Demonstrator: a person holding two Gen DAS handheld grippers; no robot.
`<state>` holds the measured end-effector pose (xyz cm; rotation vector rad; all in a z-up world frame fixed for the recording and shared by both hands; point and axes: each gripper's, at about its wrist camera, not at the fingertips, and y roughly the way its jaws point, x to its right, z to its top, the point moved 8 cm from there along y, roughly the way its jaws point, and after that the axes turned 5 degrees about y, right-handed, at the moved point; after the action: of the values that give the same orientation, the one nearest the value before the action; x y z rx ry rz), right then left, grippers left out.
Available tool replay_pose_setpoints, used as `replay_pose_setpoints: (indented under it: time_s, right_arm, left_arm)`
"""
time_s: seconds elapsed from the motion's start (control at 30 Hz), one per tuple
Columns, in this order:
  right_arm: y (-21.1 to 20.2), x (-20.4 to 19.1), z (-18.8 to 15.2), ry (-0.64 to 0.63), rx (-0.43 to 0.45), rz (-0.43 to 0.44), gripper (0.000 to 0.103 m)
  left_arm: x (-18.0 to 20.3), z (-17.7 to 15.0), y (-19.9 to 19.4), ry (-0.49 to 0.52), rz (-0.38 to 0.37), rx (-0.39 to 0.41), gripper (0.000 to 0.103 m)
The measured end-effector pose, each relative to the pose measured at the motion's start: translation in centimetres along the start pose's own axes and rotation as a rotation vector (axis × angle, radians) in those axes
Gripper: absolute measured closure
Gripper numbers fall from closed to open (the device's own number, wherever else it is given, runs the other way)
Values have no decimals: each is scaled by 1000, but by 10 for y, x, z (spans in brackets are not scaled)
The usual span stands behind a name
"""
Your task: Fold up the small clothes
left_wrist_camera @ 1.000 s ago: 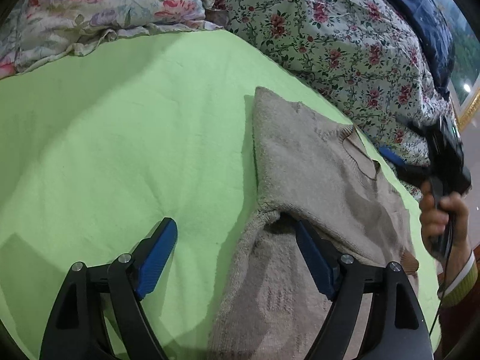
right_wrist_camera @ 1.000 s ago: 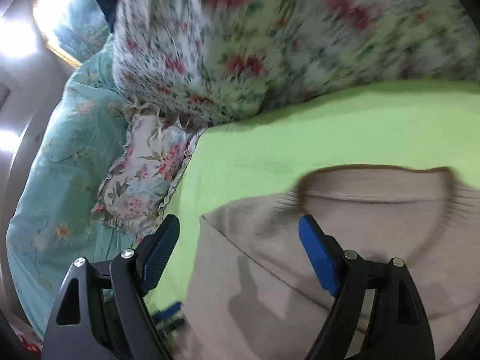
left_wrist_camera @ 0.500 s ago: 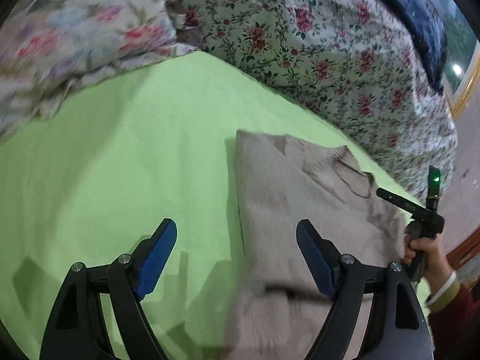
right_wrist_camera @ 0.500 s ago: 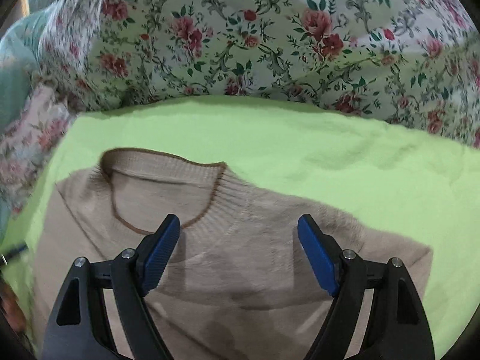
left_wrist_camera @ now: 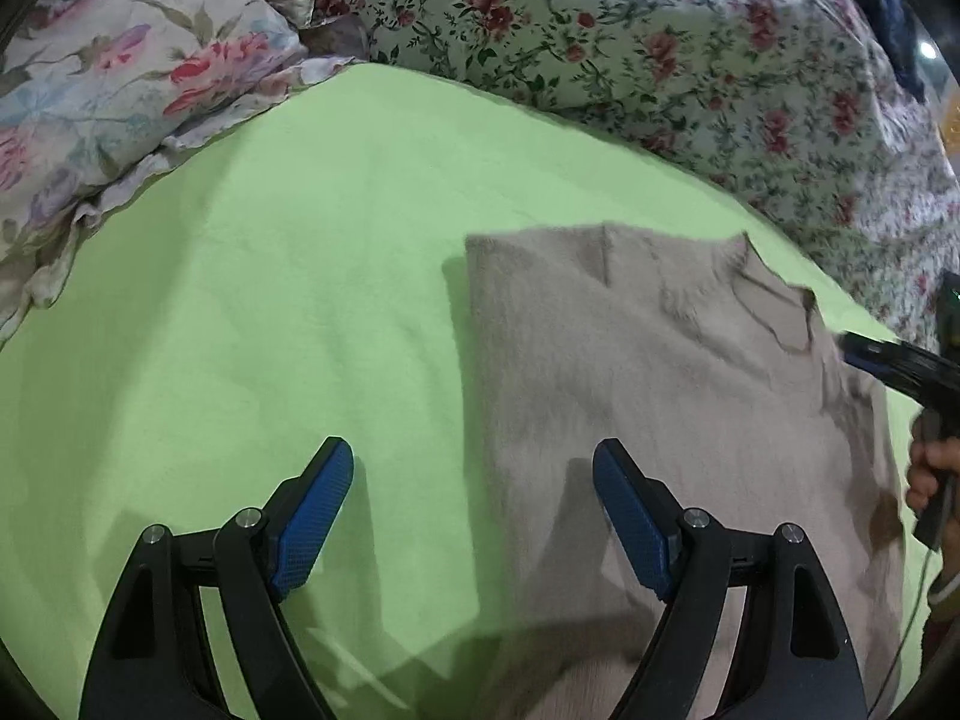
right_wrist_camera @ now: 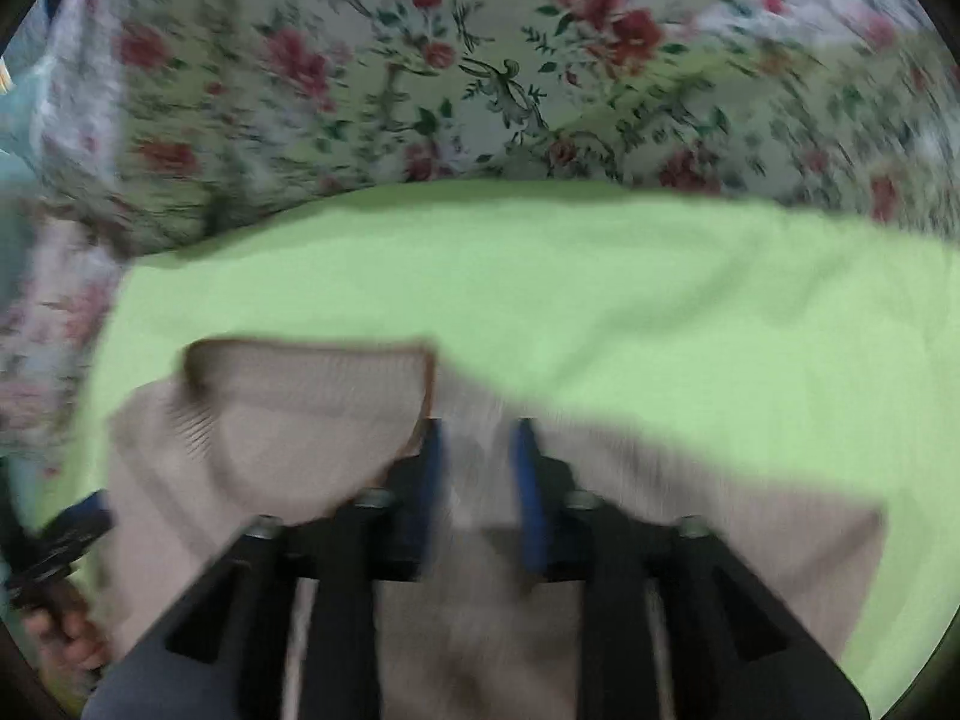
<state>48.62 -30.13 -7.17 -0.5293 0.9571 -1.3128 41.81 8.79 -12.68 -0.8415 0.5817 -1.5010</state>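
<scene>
The beige sweater [left_wrist_camera: 648, 396] is lying on the green bed sheet [left_wrist_camera: 270, 300], and the right gripper [right_wrist_camera: 477, 462] is closing on cloth beside the collar [right_wrist_camera: 312, 354]. The left gripper [left_wrist_camera: 474, 510] is hanging open and empty over the sweater's edge. The pinch is risking too thin a layer, so the fold may be dragging crooked.

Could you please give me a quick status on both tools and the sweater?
Left tool open, holding nothing. Right tool closing over sweater by the collar. Nothing in the way.

One beige sweater [left_wrist_camera: 648, 396], one green sheet [left_wrist_camera: 288, 300], two floral pillows [left_wrist_camera: 120, 60], two grippers [left_wrist_camera: 474, 516].
</scene>
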Motion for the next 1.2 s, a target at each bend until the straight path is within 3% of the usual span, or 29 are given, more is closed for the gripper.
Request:
replay_pose_setpoints:
  time_s: [0.03, 0.07, 0.23, 0.4, 0.5, 0.53, 0.57, 0.7, 0.73, 0.9, 0.93, 1.1, 1.2]
  right_arm:
    - [-17, 4, -13, 5, 15, 21, 43]
    - [-33, 10, -28, 11, 30, 29, 42]
    - [-88, 57, -93, 130, 70, 3, 42]
    - [-90, 56, -126, 129, 42, 29, 46]
    - [-80, 49, -131, 109, 13, 45, 61]
    - [-76, 45, -131, 106, 7, 45, 90]
    - [-76, 42, -129, 109, 6, 45, 96]
    - [-124, 36, -107, 93, 198, 35, 96]
    - [-125, 38, -106, 87, 203, 7, 96]
    - [-66, 65, -133, 103, 19, -120, 96]
    - [-64, 67, -137, 106, 17, -123, 95]
    - [-111, 53, -145, 150, 102, -93, 82]
    - [-145, 38, -165, 145, 131, -31, 60]
  left_arm:
    - [1, -9, -4, 7, 0, -5, 20]
    - [2, -15, -7, 9, 1, -9, 20]
    - [6, -42, -14, 15, 21, -8, 20]
    - [8, -40, -14, 8, 41, -19, 20]
    - [12, -36, -16, 23, 59, -20, 20]
    - [12, -37, -16, 29, 69, -25, 20]
    - [12, -38, -17, 32, 75, -29, 20]
    - [14, -37, -16, 59, 96, -37, 20]
    - [15, -38, -14, 64, 99, -44, 19]
    - [14, -40, -4, 74, 139, -50, 12]
    - [12, -41, -6, 71, 138, -55, 12]
    - [8, -54, -35, 58, 121, -61, 12]
    - [13, -85, -62, 71, 84, -73, 12]
